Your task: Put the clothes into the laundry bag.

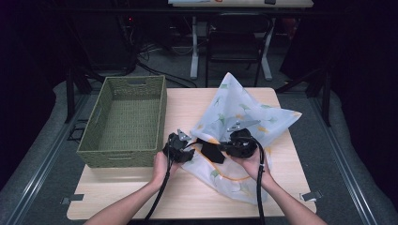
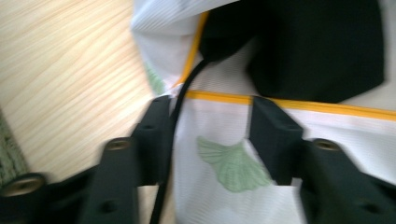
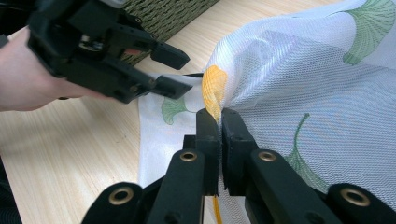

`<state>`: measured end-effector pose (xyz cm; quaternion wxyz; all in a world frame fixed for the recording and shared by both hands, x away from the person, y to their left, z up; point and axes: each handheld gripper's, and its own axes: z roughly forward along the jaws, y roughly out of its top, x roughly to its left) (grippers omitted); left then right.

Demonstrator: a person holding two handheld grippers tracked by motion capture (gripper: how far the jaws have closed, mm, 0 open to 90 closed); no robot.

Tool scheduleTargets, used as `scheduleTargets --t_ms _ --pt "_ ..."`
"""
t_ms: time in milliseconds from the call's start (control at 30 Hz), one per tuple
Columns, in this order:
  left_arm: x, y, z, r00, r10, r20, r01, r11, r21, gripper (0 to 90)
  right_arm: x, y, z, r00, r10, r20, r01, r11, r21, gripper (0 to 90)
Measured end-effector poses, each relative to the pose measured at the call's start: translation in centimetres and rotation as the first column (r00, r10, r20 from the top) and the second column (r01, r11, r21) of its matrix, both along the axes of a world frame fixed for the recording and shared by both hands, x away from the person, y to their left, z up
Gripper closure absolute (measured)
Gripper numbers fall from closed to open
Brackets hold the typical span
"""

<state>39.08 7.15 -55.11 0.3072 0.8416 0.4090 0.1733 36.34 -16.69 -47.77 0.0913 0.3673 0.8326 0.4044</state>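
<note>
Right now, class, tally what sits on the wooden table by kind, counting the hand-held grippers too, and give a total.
Woven baskets: 1, green basket
Mesh bags: 1, white leaf-print mesh bag
Grippers: 2, left gripper open at the bag's orange edge, right gripper shut on the mesh
Total: 4

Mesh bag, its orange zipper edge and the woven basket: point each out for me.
Mesh bag (image 1: 263, 117), high view, on its raised white panel.
Orange zipper edge (image 2: 327, 107), left gripper view, on the orange strip right of the claw.
Woven basket (image 1: 162, 112), high view, on its right wall.
</note>
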Motion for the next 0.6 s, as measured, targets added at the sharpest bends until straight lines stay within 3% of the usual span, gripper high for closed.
scheduleTargets --t_ms 67,133,333,433,600 --pt "0.5 -0.1 -0.3 0.9997 0.025 -0.008 -0.025 0.9997 -0.001 60.3 0.0 0.0 0.0 1.0000 0.000 0.001 0.000 1.000 0.000 87.1" --pt "1.0 -0.3 -0.7 0.9991 0.033 -0.028 -0.033 0.9994 -0.006 58.6 0.0 0.1 0.0 1.0000 0.002 0.004 -0.002 1.000 -0.002 87.0" --pt "1.7 -1.0 -1.8 0.9978 0.048 -0.046 -0.047 0.9982 0.037 63.7 0.0 0.2 0.0 1.0000 0.002 0.001 -0.002 1.000 -0.002 87.0" --pt "1.8 -1.5 -1.9 0.9989 0.039 -0.025 -0.038 0.9982 0.047 75.9 0.0 0.2 -0.1 1.0000 0.003 -0.002 -0.003 1.000 0.000 87.0" --pt "2.1 -1.4 -1.8 0.9982 0.032 -0.050 -0.030 0.9987 0.041 85.2 0.0 0.2 -0.1 1.0000 0.008 0.000 -0.008 1.000 -0.004 86.9"
